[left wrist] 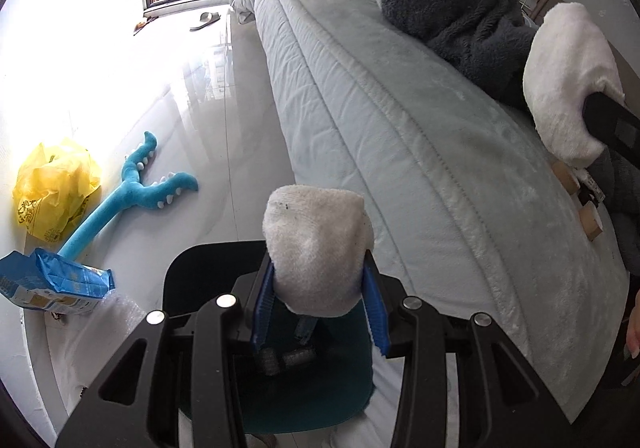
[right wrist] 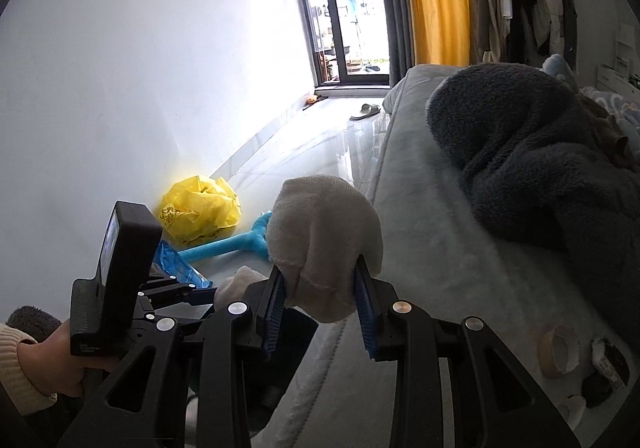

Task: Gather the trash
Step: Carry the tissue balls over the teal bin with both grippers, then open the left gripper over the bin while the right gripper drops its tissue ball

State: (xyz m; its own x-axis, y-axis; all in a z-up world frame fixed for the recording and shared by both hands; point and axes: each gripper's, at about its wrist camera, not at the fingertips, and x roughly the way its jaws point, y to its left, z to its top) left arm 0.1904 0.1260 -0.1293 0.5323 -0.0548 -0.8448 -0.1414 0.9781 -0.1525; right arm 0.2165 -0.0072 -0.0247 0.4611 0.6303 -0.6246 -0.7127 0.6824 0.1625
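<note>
- Left wrist view showed the left gripper (left wrist: 320, 268) nearest, its blue pads pressed against the sides of a white wad (left wrist: 316, 244) of terry cloth; whether the cloth was only pinched or partly pulled over the tips could not be told.
- Directly beneath it sat a dark bin (left wrist: 192, 264), so the wad was probably being held there for dropping in.
- Right wrist view showed the right gripper (right wrist: 320, 272) likewise clamped on a beige wad (right wrist: 324, 232), raised above the edge of the bed (right wrist: 432, 272), seemingly carried toward the same bin.
- Just beside the bin lay a blue packet (left wrist: 56, 284) and some bubble wrap (left wrist: 120, 312) on the floor, likely the next trash to collect.
- Two tape rolls (left wrist: 566, 175) rested on the bed near the right gripper, within easy reach of that hand.
- Farther out, a crumpled yellow bag (left wrist: 56, 191) sat against the wall, touching a blue plush toy (left wrist: 132, 199) that probably was not trash.
- A grey fleece garment (left wrist: 452, 7) was heaped on the bed beyond.
- Farthest, a slipper (left wrist: 205, 20) lay by the window (right wrist: 352, 7).
</note>
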